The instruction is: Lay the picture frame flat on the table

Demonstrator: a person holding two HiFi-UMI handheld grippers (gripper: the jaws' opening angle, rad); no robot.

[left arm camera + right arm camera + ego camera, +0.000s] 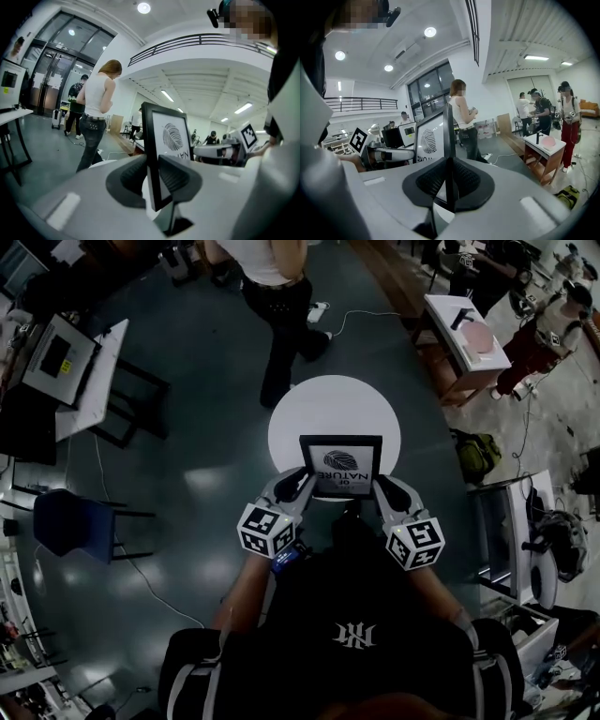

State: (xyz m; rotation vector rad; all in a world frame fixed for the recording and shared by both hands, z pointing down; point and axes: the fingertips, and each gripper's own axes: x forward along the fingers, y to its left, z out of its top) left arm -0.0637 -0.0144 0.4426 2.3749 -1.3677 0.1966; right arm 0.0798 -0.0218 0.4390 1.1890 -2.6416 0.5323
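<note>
A black picture frame [341, 466] with a leaf print and the word NATURE is held over the near edge of a round white table [319, 404]. My left gripper [301, 486] is shut on the frame's left edge, and my right gripper [380, 486] is shut on its right edge. In the left gripper view the frame [164, 140] stands upright between the dark pads [176, 178]. The right gripper view shows the frame [436, 136] edge-on, clamped between the pads [466, 180]. Whether its bottom touches the table is hidden.
A person [277, 296] in a white top and dark trousers stands just beyond the table. A desk [70, 371] with equipment is at the left, a small table [464, 334] with a pink item at the right. Cables cross the dark floor [187, 456].
</note>
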